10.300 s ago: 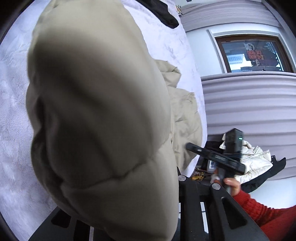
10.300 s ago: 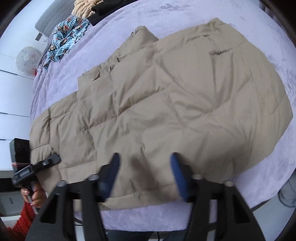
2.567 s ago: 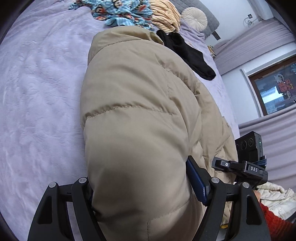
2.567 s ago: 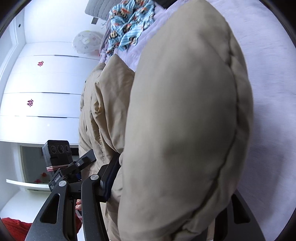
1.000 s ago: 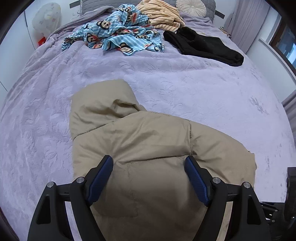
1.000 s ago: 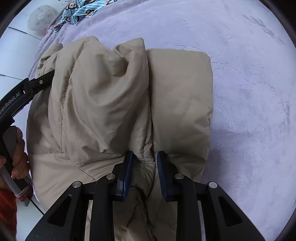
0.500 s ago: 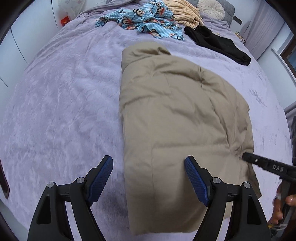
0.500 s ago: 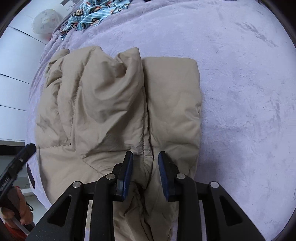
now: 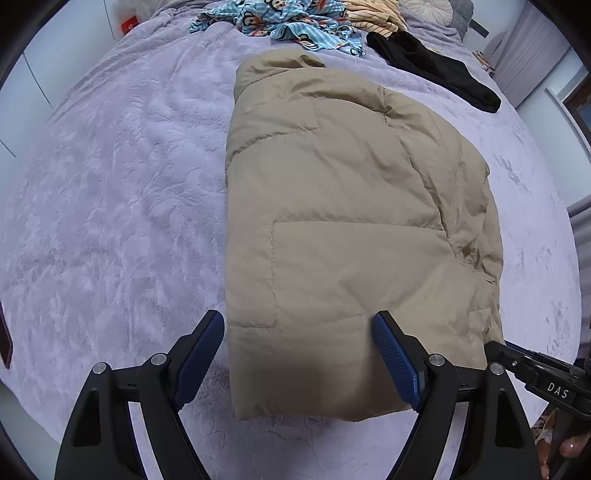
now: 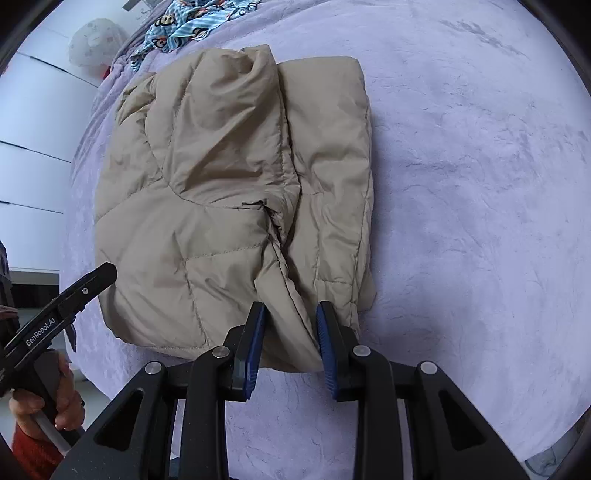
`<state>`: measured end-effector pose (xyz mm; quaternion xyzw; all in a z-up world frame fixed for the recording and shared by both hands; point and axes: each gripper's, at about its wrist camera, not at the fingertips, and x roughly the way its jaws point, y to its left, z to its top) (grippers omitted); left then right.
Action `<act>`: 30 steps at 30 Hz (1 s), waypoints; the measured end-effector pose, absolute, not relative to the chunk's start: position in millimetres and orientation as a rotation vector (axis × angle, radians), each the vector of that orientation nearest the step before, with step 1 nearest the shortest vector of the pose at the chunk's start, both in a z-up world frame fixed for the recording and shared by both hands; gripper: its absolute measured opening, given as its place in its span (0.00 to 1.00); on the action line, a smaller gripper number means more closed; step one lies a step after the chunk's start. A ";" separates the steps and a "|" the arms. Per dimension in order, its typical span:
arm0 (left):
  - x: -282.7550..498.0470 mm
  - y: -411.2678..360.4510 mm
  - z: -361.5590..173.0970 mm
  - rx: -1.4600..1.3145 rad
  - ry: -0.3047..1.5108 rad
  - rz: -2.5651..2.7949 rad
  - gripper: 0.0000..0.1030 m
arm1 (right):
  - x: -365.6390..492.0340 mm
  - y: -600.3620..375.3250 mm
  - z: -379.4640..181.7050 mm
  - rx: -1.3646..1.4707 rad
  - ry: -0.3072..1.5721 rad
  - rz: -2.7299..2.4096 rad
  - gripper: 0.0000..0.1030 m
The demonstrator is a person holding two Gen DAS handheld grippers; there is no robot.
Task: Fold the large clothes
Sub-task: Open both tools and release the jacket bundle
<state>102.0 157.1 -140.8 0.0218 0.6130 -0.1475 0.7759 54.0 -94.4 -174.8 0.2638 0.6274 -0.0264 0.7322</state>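
Note:
A beige puffer jacket point(image 9: 343, 229) lies folded into a thick rectangle on the lilac bed cover point(image 9: 110, 184). My left gripper point(image 9: 298, 332) is open and empty, its blue pads wide apart just over the jacket's near edge. In the right wrist view the jacket point(image 10: 221, 177) shows its folded layers and a sleeve. My right gripper point(image 10: 290, 325) is partly open, with the jacket's near corner between the pads; the jaws stand wider than half a second ago. The left gripper's frame shows at the lower left there.
A blue monkey-print garment point(image 9: 280, 18), a striped yellow one point(image 9: 373, 13) and a black garment point(image 9: 436, 66) lie at the head of the bed. White wardrobe doors point(image 10: 26, 155) stand on one side. The bed edge runs just under both grippers.
The folded jacket was laid down on the bed. My left gripper drew back over the near edge, open. My right gripper's jaws have widened on the jacket's corner.

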 end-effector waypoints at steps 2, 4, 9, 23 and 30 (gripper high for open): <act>99.6 157.4 -139.7 0.053 1.326 -0.317 0.81 | 52.6 -95.4 -170.7 0.570 1.372 -0.053 0.31; 97.5 157.5 -137.7 0.058 1.323 -0.314 0.81 | 51.6 -96.1 -166.4 0.559 1.367 -0.049 0.31; 93.6 158.3 -131.2 0.065 1.310 -0.301 0.81 | 47.0 -96.0 -159.0 0.565 1.345 -0.043 0.41; 83.0 168.3 -118.8 0.060 1.298 -0.282 0.81 | 43.4 -88.3 -145.0 0.558 1.325 -0.038 0.50; 81.7 173.8 -113.5 0.045 1.268 -0.258 1.00 | 48.1 -85.7 -141.0 0.547 1.327 -0.030 0.51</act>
